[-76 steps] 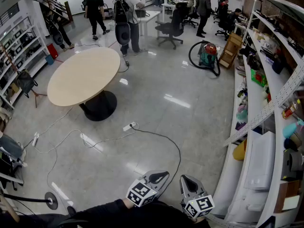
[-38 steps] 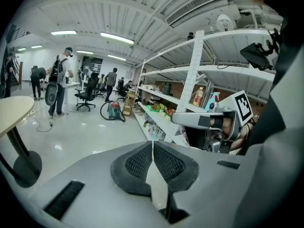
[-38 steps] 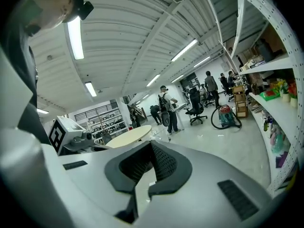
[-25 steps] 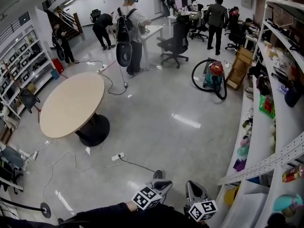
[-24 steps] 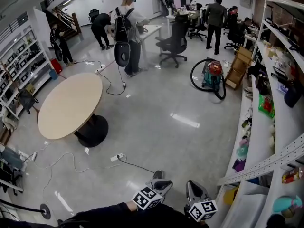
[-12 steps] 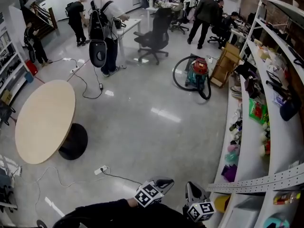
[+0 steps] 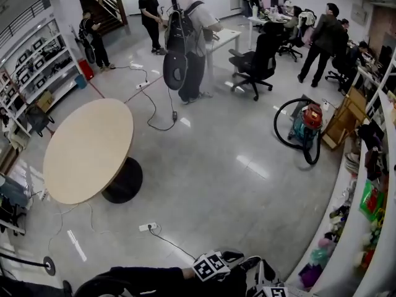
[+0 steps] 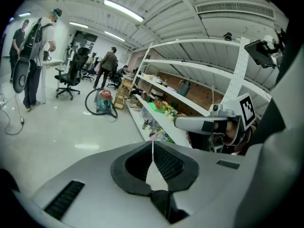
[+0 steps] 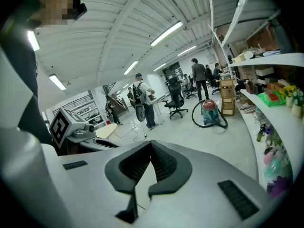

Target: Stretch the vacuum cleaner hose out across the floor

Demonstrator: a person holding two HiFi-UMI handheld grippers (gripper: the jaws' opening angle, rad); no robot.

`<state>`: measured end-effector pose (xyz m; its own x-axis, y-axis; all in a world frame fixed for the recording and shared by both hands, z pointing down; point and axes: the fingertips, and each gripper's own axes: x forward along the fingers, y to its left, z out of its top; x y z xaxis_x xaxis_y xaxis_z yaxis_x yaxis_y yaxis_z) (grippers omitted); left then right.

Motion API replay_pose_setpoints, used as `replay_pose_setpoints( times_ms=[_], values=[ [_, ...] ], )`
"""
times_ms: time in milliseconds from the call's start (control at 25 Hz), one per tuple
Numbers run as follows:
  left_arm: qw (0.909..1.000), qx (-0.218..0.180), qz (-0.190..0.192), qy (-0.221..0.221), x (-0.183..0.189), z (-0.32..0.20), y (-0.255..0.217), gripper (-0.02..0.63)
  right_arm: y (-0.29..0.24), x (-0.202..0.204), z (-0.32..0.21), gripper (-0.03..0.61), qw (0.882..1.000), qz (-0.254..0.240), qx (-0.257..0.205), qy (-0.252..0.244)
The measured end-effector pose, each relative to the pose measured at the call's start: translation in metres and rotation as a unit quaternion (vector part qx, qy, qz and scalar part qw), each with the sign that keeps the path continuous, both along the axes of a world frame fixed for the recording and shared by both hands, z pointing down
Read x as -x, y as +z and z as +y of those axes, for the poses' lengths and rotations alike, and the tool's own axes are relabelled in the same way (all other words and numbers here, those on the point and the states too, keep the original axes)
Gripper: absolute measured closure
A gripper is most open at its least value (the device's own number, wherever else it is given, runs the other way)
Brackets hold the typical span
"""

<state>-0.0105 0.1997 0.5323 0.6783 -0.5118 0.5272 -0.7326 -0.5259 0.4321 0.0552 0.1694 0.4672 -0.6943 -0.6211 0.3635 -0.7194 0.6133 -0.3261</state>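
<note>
The vacuum cleaner, red and teal, stands on the shiny floor at the right of the head view. Its black hose lies coiled in a loop beside it. Both show small and far off in the left gripper view as vacuum cleaner and hose, and in the right gripper view as vacuum cleaner and hose. My left gripper and right gripper hang side by side at the bottom edge, far from the vacuum. Both are shut with nothing between the jaws, as seen at the left gripper and right gripper.
A round wooden table stands at the left, with cables and a power strip on the floor near it. White shelves full of goods line the right side. A person with a backpack, an office chair and other people stand further off.
The head view has swung and moved forward across the room: the vacuum cleaner now sits nearer and further right, the table nearer. Both grippers have sunk toward the bottom edge, still shut.
</note>
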Motion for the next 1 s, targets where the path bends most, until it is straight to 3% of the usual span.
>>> replay_pose_setpoints(
  times_ms=[160, 320, 480, 760, 1000],
  values=[
    [0.9973, -0.019, -0.031, -0.064, 0.004, -0.073, -0.003, 0.589, -0.005, 0.0, -0.069, 0.574, 0.998, -0.018, -0.016, -0.053],
    [0.9902, -0.052, -0.055, -0.117, 0.004, -0.137, -0.036, 0.589, -0.009, -0.001, -0.138, 0.574, 0.994, -0.034, -0.031, -0.103],
    [0.9885, -0.066, -0.072, -0.115, -0.028, -0.189, -0.041, 0.589, -0.007, -0.008, -0.199, 0.574, 0.989, -0.045, -0.035, -0.14],
    [0.9871, -0.021, -0.068, -0.144, -0.032, -0.261, -0.025, 0.589, 0.012, -0.023, -0.278, 0.574, 0.989, -0.043, -0.002, -0.144],
    [0.9941, -0.012, -0.052, -0.094, -0.025, -0.354, -0.005, 0.589, 0.03, -0.011, -0.363, 0.574, 0.993, -0.02, 0.005, -0.119]
  ],
)
